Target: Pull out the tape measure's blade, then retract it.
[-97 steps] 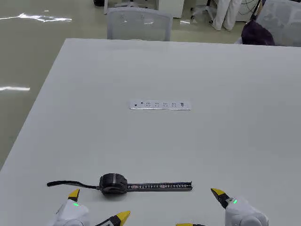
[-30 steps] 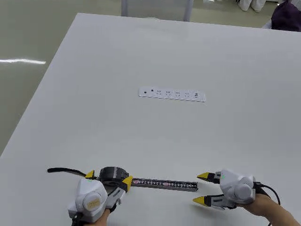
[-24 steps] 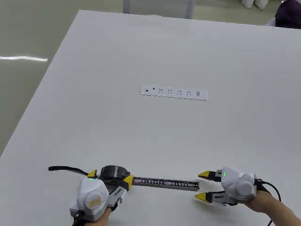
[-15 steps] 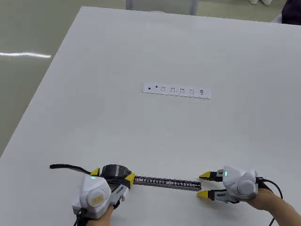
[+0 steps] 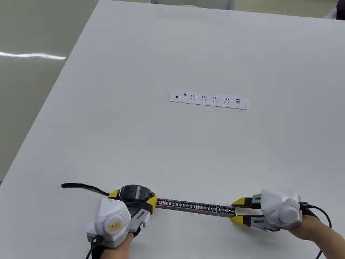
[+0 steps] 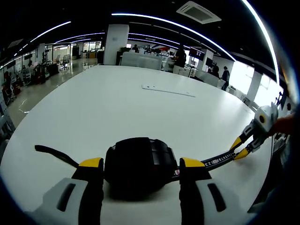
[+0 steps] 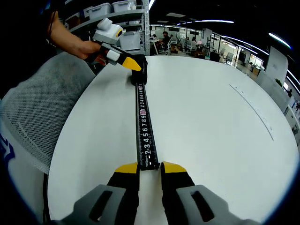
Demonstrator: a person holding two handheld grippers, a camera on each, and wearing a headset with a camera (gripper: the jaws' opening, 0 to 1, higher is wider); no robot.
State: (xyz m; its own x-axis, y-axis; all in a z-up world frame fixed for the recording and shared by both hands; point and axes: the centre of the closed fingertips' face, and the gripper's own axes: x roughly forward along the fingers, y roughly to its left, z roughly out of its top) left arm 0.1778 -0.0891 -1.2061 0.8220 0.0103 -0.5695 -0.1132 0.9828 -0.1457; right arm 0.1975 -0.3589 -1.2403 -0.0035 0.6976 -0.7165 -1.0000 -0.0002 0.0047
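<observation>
1. The left gripper (image 5: 133, 197) is clamped round the tape measure case (image 5: 135, 192) near the front edge of the desk (image 5: 161, 135), anchoring it I guess.
2. The blade (image 5: 194, 206) lies flat, partly out.
3. The right gripper (image 5: 237, 210) is pinched on the blade's tip, looks set to pull.

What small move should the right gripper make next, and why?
Probably draw the right gripper, whose jaws seem closed on the blade tip, straight away from the case, which the left gripper clamps; little blade is out.
</observation>
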